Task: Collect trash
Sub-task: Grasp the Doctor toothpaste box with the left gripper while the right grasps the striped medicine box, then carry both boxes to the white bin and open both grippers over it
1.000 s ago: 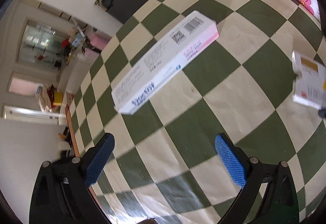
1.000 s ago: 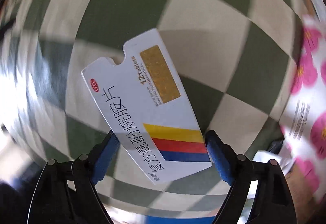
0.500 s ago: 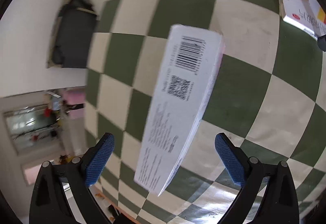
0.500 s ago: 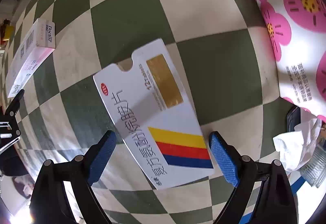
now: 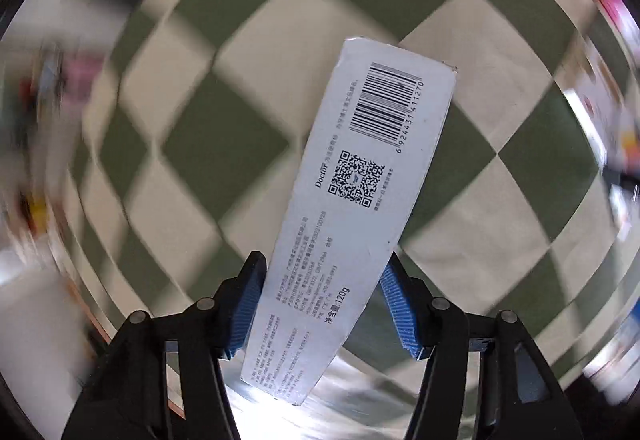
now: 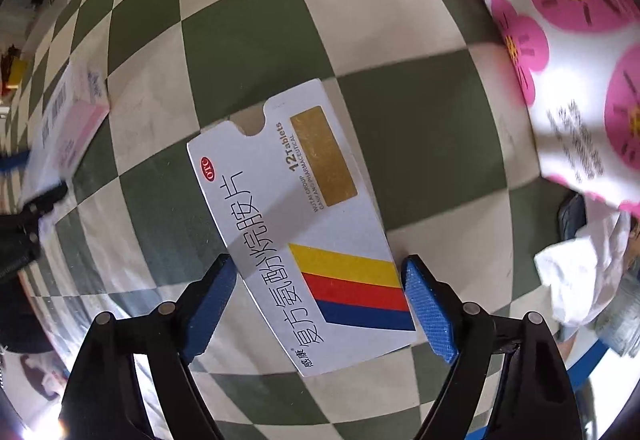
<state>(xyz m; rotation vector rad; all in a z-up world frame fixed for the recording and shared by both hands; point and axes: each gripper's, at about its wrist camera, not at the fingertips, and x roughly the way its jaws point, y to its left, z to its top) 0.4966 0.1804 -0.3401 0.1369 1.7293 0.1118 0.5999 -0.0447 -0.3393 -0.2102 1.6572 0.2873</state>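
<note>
A long white toothpaste box (image 5: 360,207) with a barcode and a QR code runs away from my left gripper (image 5: 322,294). The jaws are closing and both blue pads (image 5: 248,304) touch its long sides. The box stays sharp while the cloth behind smears. In the right wrist view the same box (image 6: 68,119) shows at the far left. A flat white tablet box (image 6: 304,224) with yellow, red and blue stripes lies between the pads of my right gripper (image 6: 318,292). Those jaws are closing too, with a pad at each long edge.
A green-and-cream checked cloth (image 6: 400,19) covers the table. A white bag with pink flowers (image 6: 560,19) stands at the right, with a crumpled white tissue (image 6: 576,272) below it. A cluttered room shows past the table's far left edge.
The left gripper swung over the toothpaste box and its pads came in onto the sides. The right gripper's pads opened a little off the tablet box, then came back against its edges.
</note>
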